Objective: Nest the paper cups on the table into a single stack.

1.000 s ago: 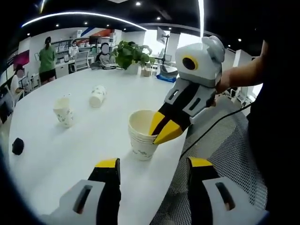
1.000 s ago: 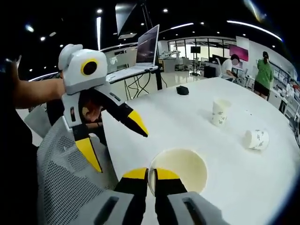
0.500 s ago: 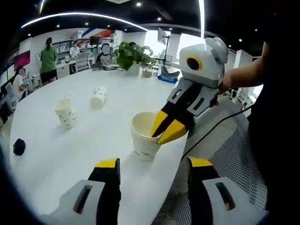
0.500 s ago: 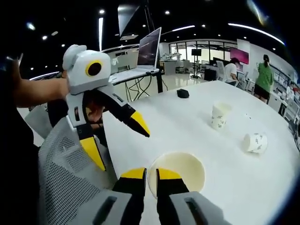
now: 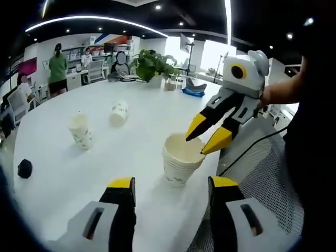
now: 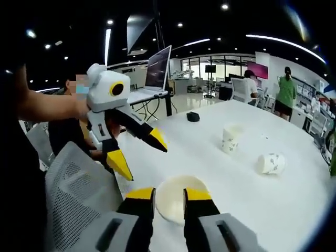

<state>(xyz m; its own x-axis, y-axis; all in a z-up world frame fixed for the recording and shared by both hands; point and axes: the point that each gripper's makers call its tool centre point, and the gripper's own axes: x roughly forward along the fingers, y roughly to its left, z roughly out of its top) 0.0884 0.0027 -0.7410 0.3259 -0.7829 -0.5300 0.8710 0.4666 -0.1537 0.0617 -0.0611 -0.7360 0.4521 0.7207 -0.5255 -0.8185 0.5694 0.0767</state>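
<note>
A stack of nested paper cups (image 5: 180, 161) stands upright near the table's front edge. Just above its right rim, my right gripper (image 5: 202, 141) hovers open, holding nothing. My left gripper (image 5: 172, 185) is open too, short of the stack. In the right gripper view the stack's mouth (image 6: 169, 203) lies between my right gripper's (image 6: 169, 193) parted jaws, and the left gripper (image 6: 142, 157) hangs open to its left. One patterned cup (image 5: 81, 131) (image 6: 229, 139) stands upright farther out. Another cup (image 5: 119, 113) (image 6: 270, 163) lies on its side.
The white table (image 5: 105, 173) is large and round. A small black object (image 5: 23, 168) (image 6: 193, 116) rests near its edge. A potted plant (image 5: 152, 60) stands at the far side. A mesh chair (image 6: 79, 184) (image 5: 252, 178) is beside the stack, a laptop (image 6: 157, 68) beyond. People stand in the background.
My right gripper was shut on the stack's rim; its jaws have since opened and lifted clear of it. Both cameras drew back slightly.
</note>
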